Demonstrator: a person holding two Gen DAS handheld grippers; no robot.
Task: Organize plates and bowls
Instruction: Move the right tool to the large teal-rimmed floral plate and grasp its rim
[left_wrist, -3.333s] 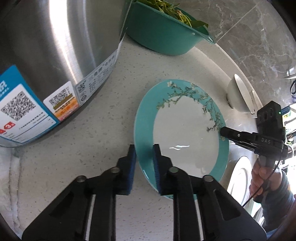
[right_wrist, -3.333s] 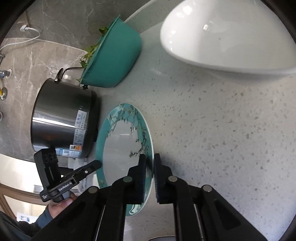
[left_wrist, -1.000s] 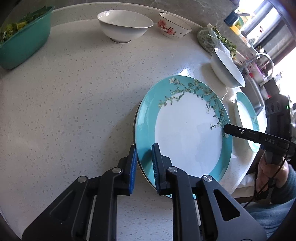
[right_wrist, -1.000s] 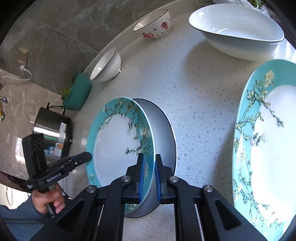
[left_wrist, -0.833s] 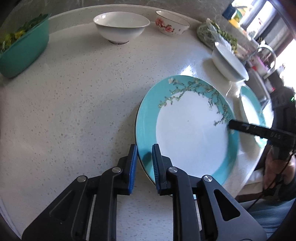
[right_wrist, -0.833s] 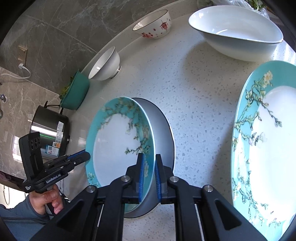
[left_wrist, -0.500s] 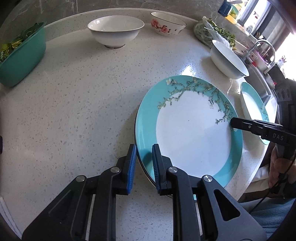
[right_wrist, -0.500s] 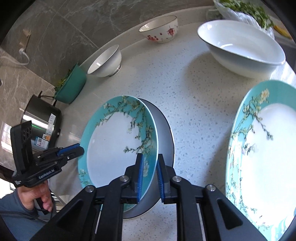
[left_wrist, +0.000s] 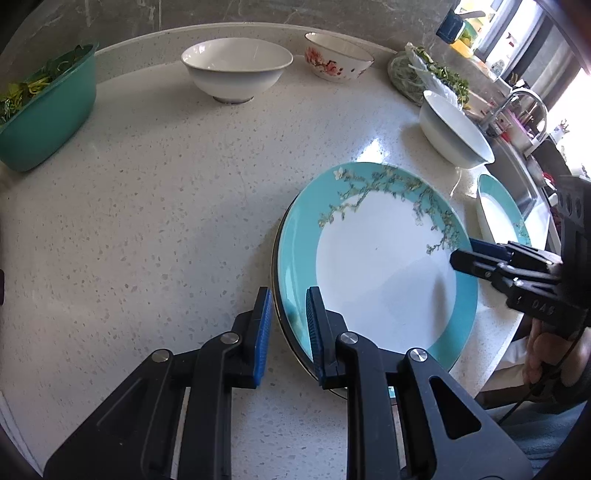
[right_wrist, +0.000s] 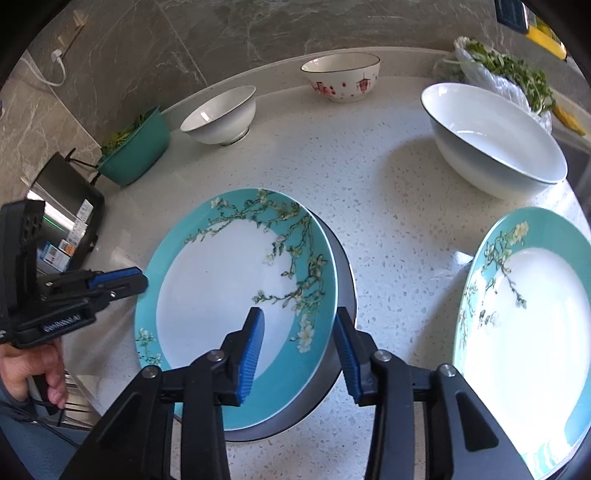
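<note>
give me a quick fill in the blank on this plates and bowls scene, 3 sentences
The teal plate rests on a ___ plate.
The left hand-held gripper pinches the teal plate's ___.
The bowl with red flowers stands beside the plain ___ bowl.

Missing words: grey; rim; white

worktop (left_wrist: 155, 192): pale speckled stone, smooth, slight sheen | round turquoise-rimmed blossom plate (right_wrist: 236, 280): glazed ceramic, glossy | plain white bowl (left_wrist: 236, 70): glossy glazed ceramic | teal tub (left_wrist: 48, 110): matt plastic | cooker at far left (right_wrist: 66, 206): brushed steel, paper labels | tongs pads (right_wrist: 251, 354): ribbed blue rubber on matt black plastic | wall (right_wrist: 258, 33): polished grey marble
</note>
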